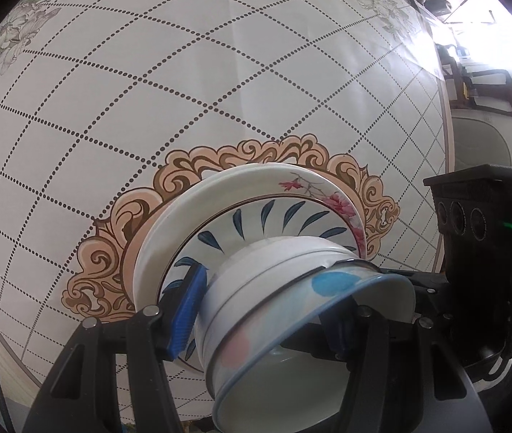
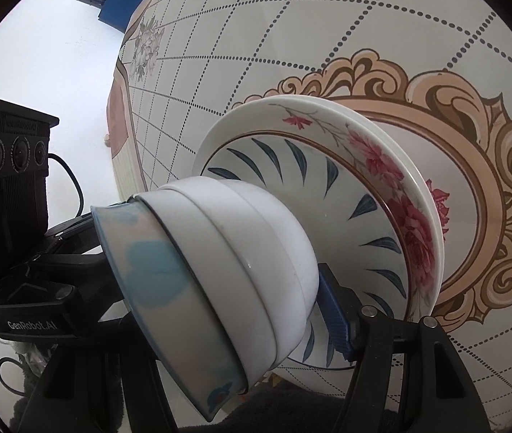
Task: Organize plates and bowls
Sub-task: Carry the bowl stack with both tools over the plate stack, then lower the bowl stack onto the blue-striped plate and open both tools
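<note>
1. Left fingers point(image 1: 256, 310), about half open, clamp the bowl stack point(image 1: 277, 288): one blue pad point(image 1: 187, 310) at 9 o'clock under the bowls, the other inside the top bowl's rim.
2. Right fingers point(image 2: 227, 310) grip the same stack likewise.
3. The bowls sit nested on plates point(image 2: 393, 166), tilted above the bench point(image 1: 220, 72).
4. Risk: uneven pull between hands could slide the plates off.

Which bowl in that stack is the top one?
The pastel bowl with blue and pink blotches and a thin blue rim; the bowls nested under it are plain white.
</note>
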{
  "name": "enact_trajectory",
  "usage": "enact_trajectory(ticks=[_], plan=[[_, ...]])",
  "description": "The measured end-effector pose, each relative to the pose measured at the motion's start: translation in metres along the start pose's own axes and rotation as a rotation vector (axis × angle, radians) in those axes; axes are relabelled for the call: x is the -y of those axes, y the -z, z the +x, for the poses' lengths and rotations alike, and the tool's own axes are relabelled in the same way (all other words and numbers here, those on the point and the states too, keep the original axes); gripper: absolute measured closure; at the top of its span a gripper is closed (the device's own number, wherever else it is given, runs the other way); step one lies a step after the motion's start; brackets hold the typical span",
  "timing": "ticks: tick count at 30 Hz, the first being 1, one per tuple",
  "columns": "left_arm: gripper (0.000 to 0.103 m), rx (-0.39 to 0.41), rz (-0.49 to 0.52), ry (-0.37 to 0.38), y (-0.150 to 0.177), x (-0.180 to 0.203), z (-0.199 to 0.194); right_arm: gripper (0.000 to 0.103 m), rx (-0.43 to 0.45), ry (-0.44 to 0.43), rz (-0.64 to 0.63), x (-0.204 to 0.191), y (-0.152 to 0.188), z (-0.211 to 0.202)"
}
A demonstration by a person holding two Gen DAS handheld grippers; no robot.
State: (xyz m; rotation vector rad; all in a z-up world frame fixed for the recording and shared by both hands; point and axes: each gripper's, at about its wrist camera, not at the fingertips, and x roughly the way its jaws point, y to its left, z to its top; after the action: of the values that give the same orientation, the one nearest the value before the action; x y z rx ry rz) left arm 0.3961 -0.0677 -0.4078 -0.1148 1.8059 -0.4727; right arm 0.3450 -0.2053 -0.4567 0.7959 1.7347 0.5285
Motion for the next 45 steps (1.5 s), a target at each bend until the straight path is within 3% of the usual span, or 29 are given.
enact_trajectory(ticks=[17, 25, 30, 33, 36, 40, 42, 45], plan=[[0.048, -0.012, -0.013, 0.014, -0.001, -0.007, 0.007, 0.036, -0.013, 0.008, 0.019, 0.0, -0.009, 0.011], [0.048, -0.003, -0.022, 0.021, 0.001, -0.009, 0.004, 0.035, -0.027, 0.051, 0.016, -0.004, -0.01, 0.01], [0.048, 0.002, -0.018, -0.005, 0.004, -0.008, -0.001, 0.034, -0.032, 0.09, 0.004, -0.01, -0.01, 0.009], [0.047, 0.024, -0.03, -0.059, 0.007, -0.007, -0.007, 0.027, -0.015, 0.121, -0.025, -0.021, -0.005, 0.003], [0.047, 0.098, -0.037, -0.15, 0.014, -0.003, -0.024, 0.025, 0.012, 0.197, -0.069, -0.035, 0.0, -0.007], [0.045, 0.206, -0.06, -0.195, 0.031, 0.003, -0.055, 0.024, 0.09, 0.37, -0.144, -0.057, 0.017, -0.031], [0.045, 0.264, -0.054, -0.233, 0.041, 0.007, -0.071, 0.02, 0.136, 0.435, -0.166, -0.066, 0.027, -0.046], [0.044, 0.323, -0.034, -0.311, 0.056, 0.019, -0.088, 0.006, 0.203, 0.493, -0.202, -0.082, 0.045, -0.069]])
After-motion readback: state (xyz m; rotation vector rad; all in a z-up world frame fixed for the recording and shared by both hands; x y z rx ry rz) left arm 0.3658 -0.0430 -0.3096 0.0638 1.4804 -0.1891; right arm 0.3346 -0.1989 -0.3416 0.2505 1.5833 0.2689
